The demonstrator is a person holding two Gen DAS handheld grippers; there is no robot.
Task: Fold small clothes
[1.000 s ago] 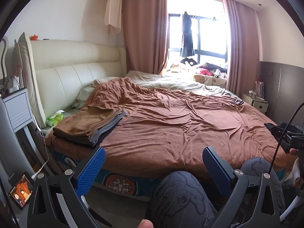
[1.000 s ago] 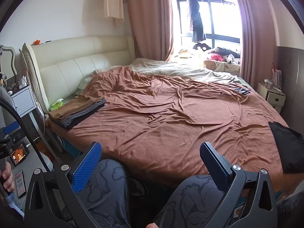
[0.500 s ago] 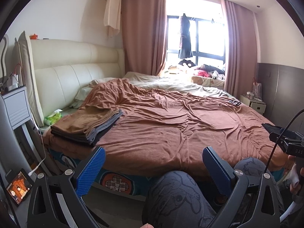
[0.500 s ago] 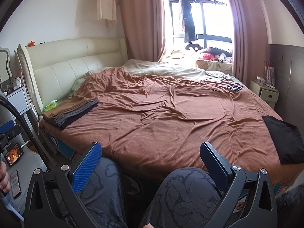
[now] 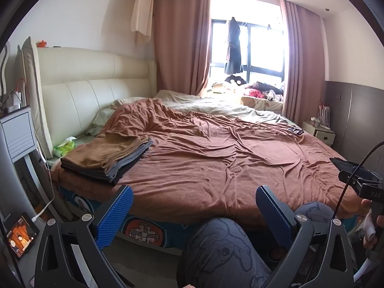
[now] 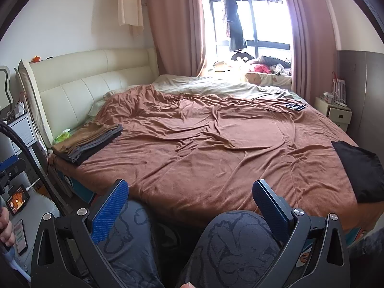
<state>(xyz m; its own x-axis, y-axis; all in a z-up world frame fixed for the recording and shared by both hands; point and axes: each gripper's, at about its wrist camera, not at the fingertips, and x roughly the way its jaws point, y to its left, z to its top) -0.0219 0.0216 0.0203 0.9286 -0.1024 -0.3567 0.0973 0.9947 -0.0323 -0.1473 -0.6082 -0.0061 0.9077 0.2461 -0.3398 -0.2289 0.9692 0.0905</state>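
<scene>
A stack of folded brown and grey clothes (image 5: 105, 158) (image 6: 87, 142) lies at the near left corner of the bed. A black garment (image 6: 357, 170) (image 5: 348, 164) rests unfolded at the bed's right edge. My left gripper (image 5: 194, 206) hangs open above the person's knee, short of the bed's front edge, holding nothing. My right gripper (image 6: 189, 201) is also open and empty, held over the person's patterned trouser legs (image 6: 240, 242). The right gripper's body shows at the right edge of the left wrist view.
A rumpled brown blanket (image 5: 216, 158) covers the bed. A cream headboard (image 5: 91, 88) stands at left, a grey bedside unit (image 5: 19, 134) and a lit phone (image 5: 21, 237) beside it. Cables and small devices (image 6: 294, 106) lie far right. A white nightstand (image 6: 336, 112) stands by the curtain.
Both grippers have risen and tilted slightly, so the bed sits lower and further in view. Their jaws stay open. Nothing on the bed has moved.
</scene>
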